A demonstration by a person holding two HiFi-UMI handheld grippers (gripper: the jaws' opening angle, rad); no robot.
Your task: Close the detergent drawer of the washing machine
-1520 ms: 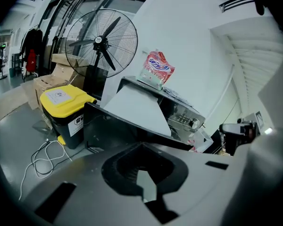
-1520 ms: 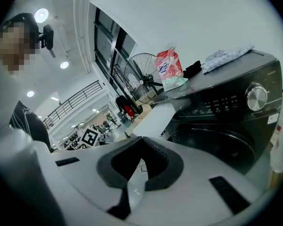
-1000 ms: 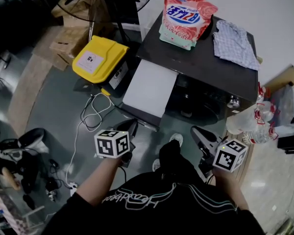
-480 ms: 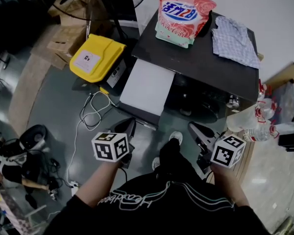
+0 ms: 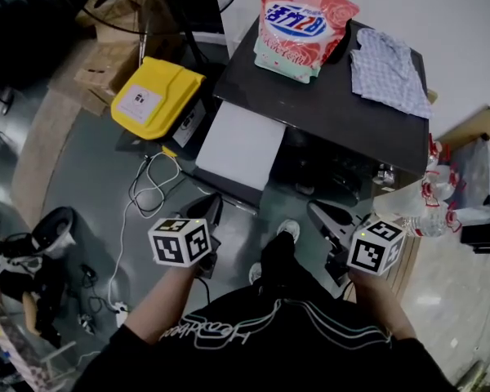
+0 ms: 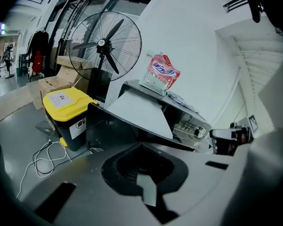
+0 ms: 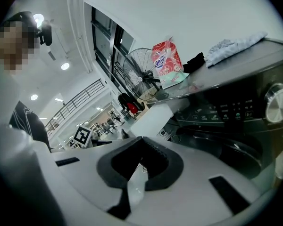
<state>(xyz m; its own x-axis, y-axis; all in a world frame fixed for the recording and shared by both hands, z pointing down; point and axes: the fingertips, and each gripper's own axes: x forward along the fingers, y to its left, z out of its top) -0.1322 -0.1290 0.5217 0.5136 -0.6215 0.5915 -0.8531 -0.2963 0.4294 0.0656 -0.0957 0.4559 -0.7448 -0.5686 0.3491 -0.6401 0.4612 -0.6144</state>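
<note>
The detergent drawer (image 5: 241, 144) juts from the washing machine (image 5: 343, 113) toward me, long axis 12 to 6. It lies at 12 o'clock from my nearer left gripper (image 5: 212, 203). That gripper and the right gripper (image 5: 317, 211) are both pressed together, empty.

The head view is dim and underexposed. The floor (image 5: 82, 162) at left sinks to near black, and the dark top of the washing machine (image 5: 335, 104) gives only a dull sheen. The white wall (image 5: 465, 23) is the brightest part, and a pale glare patch lies on the floor at lower right.

Both gripper views are brighter, ringed by black corners, with straight lines bowing hard toward the rim. In the left gripper view, the left gripper (image 6: 142, 143), close to the lens, is soft, and the background is sharper. In the right gripper view, ceiling lamps (image 7: 64, 66) burn out to white spots, the right gripper (image 7: 142, 136) is blurred, and the knob (image 7: 279, 102) catches a highlight.
</note>
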